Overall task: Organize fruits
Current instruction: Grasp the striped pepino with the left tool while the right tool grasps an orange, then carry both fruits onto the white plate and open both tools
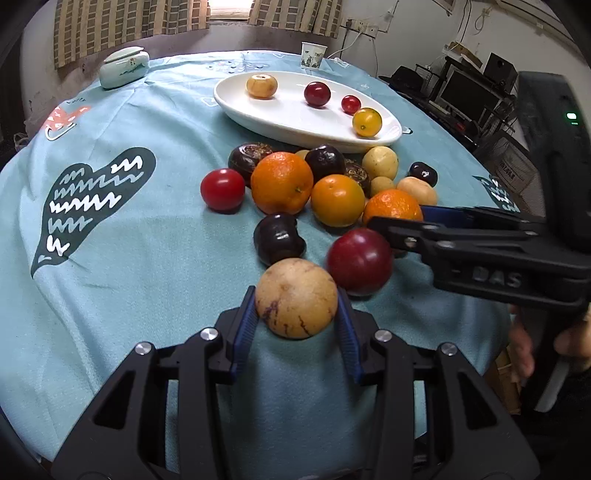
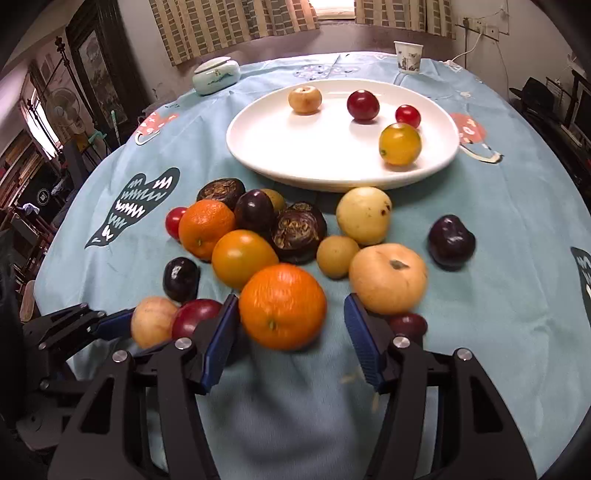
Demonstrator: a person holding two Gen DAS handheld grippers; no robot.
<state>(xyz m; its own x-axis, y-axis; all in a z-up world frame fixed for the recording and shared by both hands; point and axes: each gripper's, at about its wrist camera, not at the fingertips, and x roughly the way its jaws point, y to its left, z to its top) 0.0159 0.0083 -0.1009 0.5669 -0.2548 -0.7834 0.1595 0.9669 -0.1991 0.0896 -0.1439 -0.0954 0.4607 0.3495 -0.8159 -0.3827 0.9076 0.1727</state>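
Left gripper (image 1: 296, 315) jaws clamp the pale fruit (image 1: 296, 298), right gripper (image 2: 291, 334) jaws gape around the orange (image 2: 282, 306), which could roll toward 12 o'clock if nudged

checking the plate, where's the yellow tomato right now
In both views the yellow tomato lies on the white plate, at its near right rim, just in front of the small red tomato.

A home, prob. a living rm. Round table w/ blue cloth (image 1: 110, 240), striped curtains (image 2: 229, 26) at a window, a fan (image 2: 62, 107), a framed pic (image 2: 92, 62), a hat (image 1: 404, 75), and a PC desk w/ screen (image 1: 463, 92) & speaker (image 1: 500, 70).
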